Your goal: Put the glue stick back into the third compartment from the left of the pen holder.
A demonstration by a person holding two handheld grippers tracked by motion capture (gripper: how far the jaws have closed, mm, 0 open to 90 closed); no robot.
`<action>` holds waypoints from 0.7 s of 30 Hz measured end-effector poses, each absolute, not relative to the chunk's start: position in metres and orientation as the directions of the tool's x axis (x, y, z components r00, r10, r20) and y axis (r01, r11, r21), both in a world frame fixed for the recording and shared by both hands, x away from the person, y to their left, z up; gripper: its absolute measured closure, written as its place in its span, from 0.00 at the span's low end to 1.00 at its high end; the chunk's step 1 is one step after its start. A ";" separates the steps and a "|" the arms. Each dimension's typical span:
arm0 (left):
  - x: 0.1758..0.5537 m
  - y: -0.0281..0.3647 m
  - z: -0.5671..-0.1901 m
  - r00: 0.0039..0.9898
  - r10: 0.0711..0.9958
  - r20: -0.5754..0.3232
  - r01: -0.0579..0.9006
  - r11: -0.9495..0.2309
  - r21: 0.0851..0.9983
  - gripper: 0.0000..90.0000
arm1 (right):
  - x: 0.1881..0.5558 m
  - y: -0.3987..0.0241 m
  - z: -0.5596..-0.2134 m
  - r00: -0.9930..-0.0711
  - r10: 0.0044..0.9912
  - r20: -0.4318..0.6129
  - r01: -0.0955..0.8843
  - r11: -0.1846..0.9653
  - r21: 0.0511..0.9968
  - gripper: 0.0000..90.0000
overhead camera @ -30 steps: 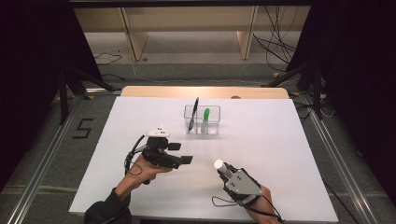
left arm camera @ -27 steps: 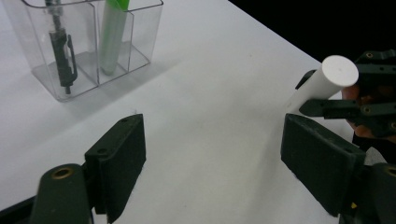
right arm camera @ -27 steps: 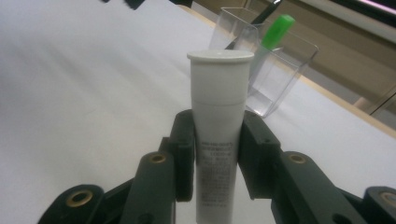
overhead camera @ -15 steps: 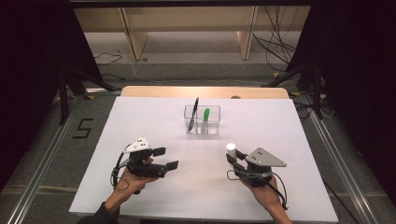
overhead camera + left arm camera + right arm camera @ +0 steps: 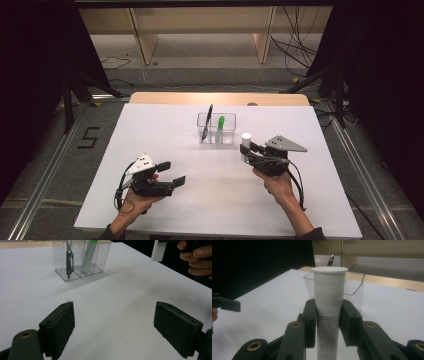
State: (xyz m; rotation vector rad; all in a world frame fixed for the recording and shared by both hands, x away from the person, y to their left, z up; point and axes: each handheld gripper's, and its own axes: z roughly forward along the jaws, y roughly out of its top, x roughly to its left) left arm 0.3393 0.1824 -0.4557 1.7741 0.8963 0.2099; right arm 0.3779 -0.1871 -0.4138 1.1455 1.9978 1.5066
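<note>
We note the right claw (image 5: 246, 150) clamped on a white tube (image 5: 245, 141), its two black pads pressing the tube's sides about halfway up. In the right gripper view the tube (image 5: 329, 305) stands upright between the pads, flat cap on top, small dark print on its lower half. In the high view the tube is held above the counter (image 5: 165, 130), just in front of and slightly right of the clear holder (image 5: 227, 131); we cannot tell whether its base touches the counter.

The left claw (image 5: 171, 172) stands wide apart with nothing between its pads. Its jaws have just been opening further. In the left gripper view we see bare white counter (image 5: 112, 305) between the two black pads, and the claw (image 5: 113, 325) points toward the holder (image 5: 100, 255).

The clear holder sits near the far middle of the counter and has separate compartments. A black pen (image 5: 207, 121) leans in its left compartment, tip down, its top rising above the rim. A green marker (image 5: 220, 125) stands in the next compartment. In the left gripper view the pen (image 5: 68, 257) and marker (image 5: 88, 256) stand side by side with a clear wall between them.

The two claws are well apart, left near the counter's front-left, right toward the middle-right. The white tube (image 5: 158, 251) and the fingers (image 5: 197, 257) of the right hand show at the upper right of the left gripper view.
</note>
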 end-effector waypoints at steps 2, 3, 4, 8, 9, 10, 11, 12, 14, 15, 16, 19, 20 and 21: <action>0.339 0.183 -0.457 0.702 0.646 -0.299 0.480 -0.121 0.869 0.18 | 0.384 -0.186 -0.412 -0.589 0.789 0.176 0.383 0.080 0.920 0.77; 0.339 0.183 -0.458 0.705 0.647 -0.292 0.477 -0.128 0.869 0.18 | 0.387 -0.186 -0.411 -0.586 0.790 0.180 0.385 0.076 0.920 0.77; 0.338 0.183 -0.458 0.705 0.647 -0.290 0.475 -0.128 0.870 0.18 | 0.391 -0.186 -0.410 -0.583 0.790 0.190 0.390 0.067 0.918 0.77; 0.337 0.187 -0.458 0.707 0.647 -0.286 0.470 -0.128 0.873 0.18 | 0.402 -0.185 -0.407 -0.574 0.791 0.212 0.399 0.045 0.916 0.77; 0.336 0.187 -0.459 0.706 0.650 -0.280 0.466 -0.129 0.875 0.18 | 0.405 -0.185 -0.406 -0.575 0.790 0.215 0.402 0.044 0.914 0.77; 0.336 0.188 -0.459 0.706 0.654 -0.274 0.463 -0.132 0.876 0.18 | 0.407 -0.184 -0.406 -0.574 0.790 0.217 0.408 0.046 0.912 0.77; 0.335 0.188 -0.460 0.704 0.655 -0.274 0.464 -0.133 0.876 0.18 | 0.410 -0.183 -0.405 -0.576 0.790 0.211 0.408 0.053 0.911 0.77; 0.335 0.188 -0.460 0.706 0.654 -0.271 0.463 -0.136 0.876 0.18 | 0.412 -0.182 -0.405 -0.577 0.790 0.208 0.410 0.060 0.910 0.77; 0.334 0.188 -0.461 0.706 0.656 -0.268 0.459 -0.134 0.878 0.18 | 0.416 -0.179 -0.405 -0.575 0.792 0.204 0.414 0.066 0.908 0.77; 0.334 0.189 -0.461 0.708 0.656 -0.263 0.455 -0.138 0.880 0.18 | 0.419 -0.179 -0.404 -0.574 0.793 0.204 0.415 0.067 0.908 0.77; 0.333 0.189 -0.461 0.707 0.656 -0.265 0.454 -0.134 0.881 0.18 | 0.421 -0.178 -0.404 -0.572 0.794 0.204 0.415 0.065 0.908 0.77; 0.331 0.189 -0.461 0.711 0.661 -0.241 0.439 -0.149 0.886 0.18 | 0.428 -0.176 -0.401 -0.565 0.798 0.208 0.418 0.060 0.907 0.77; 0.330 0.189 -0.461 0.709 0.665 -0.234 0.433 -0.150 0.889 0.18 | 0.431 -0.175 -0.400 -0.563 0.800 0.209 0.418 0.058 0.907 0.77; 0.330 0.189 -0.461 0.710 0.667 -0.225 0.428 -0.156 0.890 0.18 | 0.434 -0.175 -0.399 -0.562 0.800 0.210 0.420 0.056 0.906 0.77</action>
